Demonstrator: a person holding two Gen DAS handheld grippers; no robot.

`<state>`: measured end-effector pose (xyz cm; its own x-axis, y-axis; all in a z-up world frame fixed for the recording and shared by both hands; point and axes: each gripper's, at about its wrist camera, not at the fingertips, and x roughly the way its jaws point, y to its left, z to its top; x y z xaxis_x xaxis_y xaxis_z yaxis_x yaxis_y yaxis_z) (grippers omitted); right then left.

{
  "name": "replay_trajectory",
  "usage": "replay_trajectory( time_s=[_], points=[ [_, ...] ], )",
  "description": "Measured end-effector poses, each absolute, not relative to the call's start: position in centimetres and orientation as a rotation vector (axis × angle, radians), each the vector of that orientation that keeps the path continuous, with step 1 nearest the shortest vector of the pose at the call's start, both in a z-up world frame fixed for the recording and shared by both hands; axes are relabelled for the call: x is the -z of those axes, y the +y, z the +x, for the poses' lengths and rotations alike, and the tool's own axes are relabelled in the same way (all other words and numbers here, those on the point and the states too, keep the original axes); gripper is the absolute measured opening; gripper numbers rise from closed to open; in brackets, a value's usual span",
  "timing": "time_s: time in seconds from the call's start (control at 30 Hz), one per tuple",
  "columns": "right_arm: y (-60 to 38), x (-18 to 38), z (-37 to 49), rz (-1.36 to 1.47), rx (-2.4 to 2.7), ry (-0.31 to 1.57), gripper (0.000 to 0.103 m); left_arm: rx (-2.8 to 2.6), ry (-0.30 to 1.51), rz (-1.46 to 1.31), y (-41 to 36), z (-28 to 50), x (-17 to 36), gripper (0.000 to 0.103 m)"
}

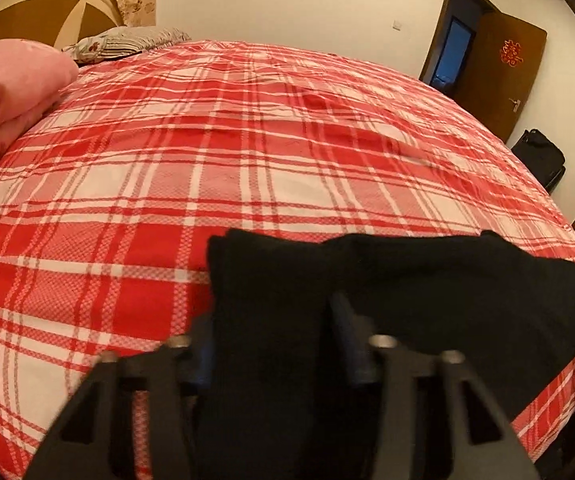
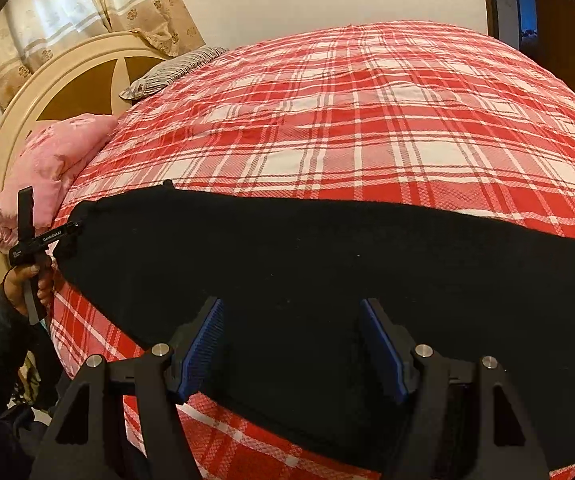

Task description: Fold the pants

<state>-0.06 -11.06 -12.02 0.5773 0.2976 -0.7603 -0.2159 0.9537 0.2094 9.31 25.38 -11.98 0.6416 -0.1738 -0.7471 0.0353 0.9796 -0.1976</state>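
Black pants [image 2: 287, 248] lie flat in a long band across the near edge of a bed with a red and white plaid sheet [image 2: 367, 120]. My right gripper [image 2: 293, 340] hovers open over the middle of the pants, blue pads [image 2: 203, 344] wide apart. In the left wrist view the pants [image 1: 427, 280] end in a folded edge, and my left gripper [image 1: 275, 344] stands open with that cloth lying between its fingers. The right wrist view shows the left gripper [image 2: 67, 232] at the pants' left end, held by a hand [image 2: 27, 280].
A pink quilt [image 1: 7, 92] is bunched at the head of the bed, with a striped pillow [image 1: 127, 42] and a round headboard [image 2: 87, 92] behind it. A brown door [image 1: 503, 72] and a black bag [image 1: 539, 152] stand beyond the bed's far side.
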Motion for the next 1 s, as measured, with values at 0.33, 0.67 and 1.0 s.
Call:
replay_trajectory(
  time_s=[0.33,0.67,1.0],
  points=[
    [-9.9,11.5,-0.3,0.074,-0.342,0.893,0.071,0.036,0.782,-0.218,28.2,7.4,8.5,0.022],
    [-7.8,12.9,0.5,0.016,-0.358,0.922,0.071,-0.034,0.858,-0.153,29.6,7.4,11.3,0.048],
    [4.9,12.4,-0.9,-0.200,-0.808,0.877,0.071,-0.141,0.729,-0.115,30.3,5.2,7.6,0.060]
  ],
)
